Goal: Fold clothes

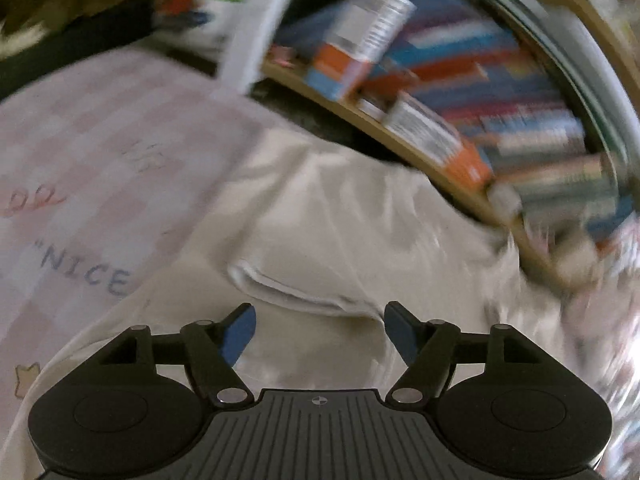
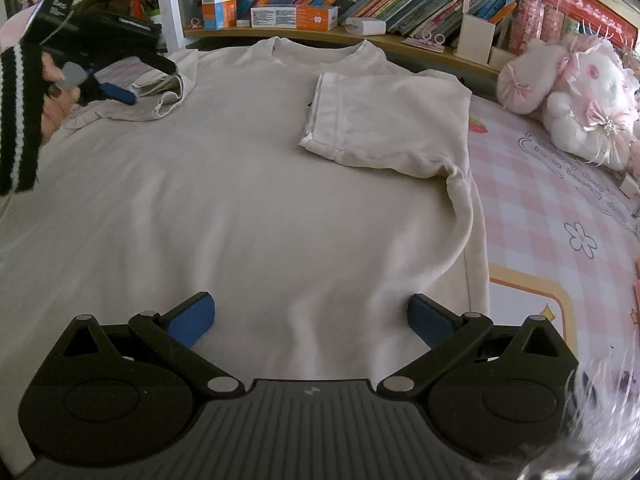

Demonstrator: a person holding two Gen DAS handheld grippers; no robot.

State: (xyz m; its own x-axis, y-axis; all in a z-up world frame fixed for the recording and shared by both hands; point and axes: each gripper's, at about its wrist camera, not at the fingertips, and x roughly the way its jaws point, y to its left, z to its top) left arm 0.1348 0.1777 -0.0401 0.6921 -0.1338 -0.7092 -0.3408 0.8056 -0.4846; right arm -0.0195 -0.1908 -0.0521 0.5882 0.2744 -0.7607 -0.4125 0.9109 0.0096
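— Where's the shirt?
— Your cream T-shirt (image 2: 248, 184) lies flat on the pink checked sheet (image 2: 560, 208), right sleeve (image 2: 360, 120) folded inward.
— My grippers?
— Left gripper (image 1: 320, 332) spread above rumpled cloth; right gripper (image 2: 312, 320) spread over the near hem, pinching nothing.

Left wrist view was heavily motion-smeared: bookshelf (image 1: 460, 92) streaked into colour bands, print on bedsheet (image 1: 80, 152) barely readable, only gripper body stayed crisp. Right wrist view was sharp, soft even daylight, no hard shadows, slightly dim and cool. T-shirt (image 2: 248, 200) looked flat, low contrast. Strong fisheye bending along shelf edge in both views. Blurry pale smudge filled bottom right corner of right view.
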